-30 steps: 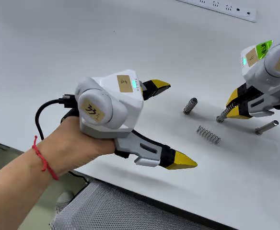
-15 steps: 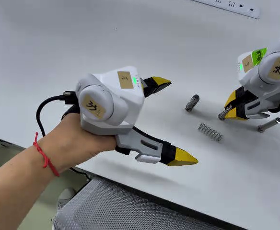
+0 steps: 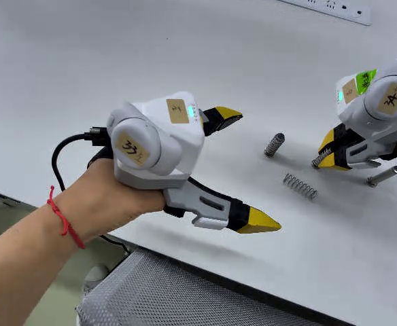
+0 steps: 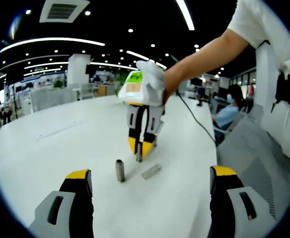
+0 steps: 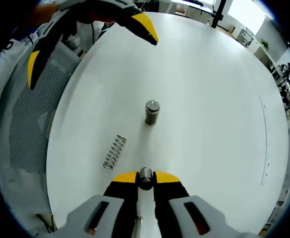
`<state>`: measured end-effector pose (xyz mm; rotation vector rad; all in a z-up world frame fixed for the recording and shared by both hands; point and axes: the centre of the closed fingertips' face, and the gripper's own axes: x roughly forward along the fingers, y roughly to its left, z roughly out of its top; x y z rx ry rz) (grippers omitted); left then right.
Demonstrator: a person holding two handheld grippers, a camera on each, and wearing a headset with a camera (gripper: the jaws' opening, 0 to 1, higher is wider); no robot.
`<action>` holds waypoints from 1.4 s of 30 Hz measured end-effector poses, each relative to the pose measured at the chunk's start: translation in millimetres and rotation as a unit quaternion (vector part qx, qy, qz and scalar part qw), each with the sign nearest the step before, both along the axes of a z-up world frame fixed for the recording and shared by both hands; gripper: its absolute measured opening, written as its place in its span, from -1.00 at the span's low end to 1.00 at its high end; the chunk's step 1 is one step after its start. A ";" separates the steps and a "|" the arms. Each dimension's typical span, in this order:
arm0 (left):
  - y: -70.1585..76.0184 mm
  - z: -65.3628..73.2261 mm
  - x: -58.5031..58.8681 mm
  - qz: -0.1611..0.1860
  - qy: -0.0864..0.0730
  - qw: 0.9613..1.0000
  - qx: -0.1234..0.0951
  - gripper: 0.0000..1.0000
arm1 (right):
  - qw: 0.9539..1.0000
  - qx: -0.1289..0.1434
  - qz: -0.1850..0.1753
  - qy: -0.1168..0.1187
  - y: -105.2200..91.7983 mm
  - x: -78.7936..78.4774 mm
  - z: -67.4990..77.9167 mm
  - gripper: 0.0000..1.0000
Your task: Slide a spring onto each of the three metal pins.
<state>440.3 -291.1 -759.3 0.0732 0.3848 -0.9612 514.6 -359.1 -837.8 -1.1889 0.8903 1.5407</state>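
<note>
Workbench [image 3: 83, 61] spreads wide; left tongs [image 3: 256, 170] gape near edge.

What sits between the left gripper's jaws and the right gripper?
In the left gripper view: an upright sprung pin and a loose spring lying flat, both short of the right gripper and its held pin.

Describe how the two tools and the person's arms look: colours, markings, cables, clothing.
Both tools are white housings with black jaws ending in pointed yellow tips. The left tool carries tan handwritten labels and a black cable at its rear; the right tool adds a green sticker. The person wears a red string bracelet and a white short sleeve.
</note>
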 end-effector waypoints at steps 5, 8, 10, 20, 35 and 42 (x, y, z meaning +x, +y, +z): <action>0.8 0.0 -1.0 0.000 0.001 1.000 0.002 1.00 | 1.000 0.002 -0.003 0.002 0.7 -2.1 0.6 -0.71; 0.9 0.5 -1.6 -0.001 0.000 1.000 0.004 1.00 | 1.000 0.006 -0.005 0.001 1.6 -3.4 2.5 -0.66; 0.7 0.9 -2.1 -0.002 0.001 1.000 0.004 1.00 | 1.000 0.010 -0.007 0.002 1.6 -2.2 3.1 -0.63; 1.3 3.9 -4.2 -0.004 0.001 1.000 0.013 1.00 | 0.997 0.067 -0.044 0.002 6.5 1.8 29.4 -0.45; 8.2 7.7 -8.2 -0.008 0.000 0.999 0.036 0.99 | 0.982 0.159 -0.101 -0.001 -9.1 -1.2 69.3 0.01; 12.6 7.4 -10.6 -0.009 0.005 0.999 0.053 0.99 | 0.968 0.211 -0.136 0.006 -21.6 -10.9 83.9 0.24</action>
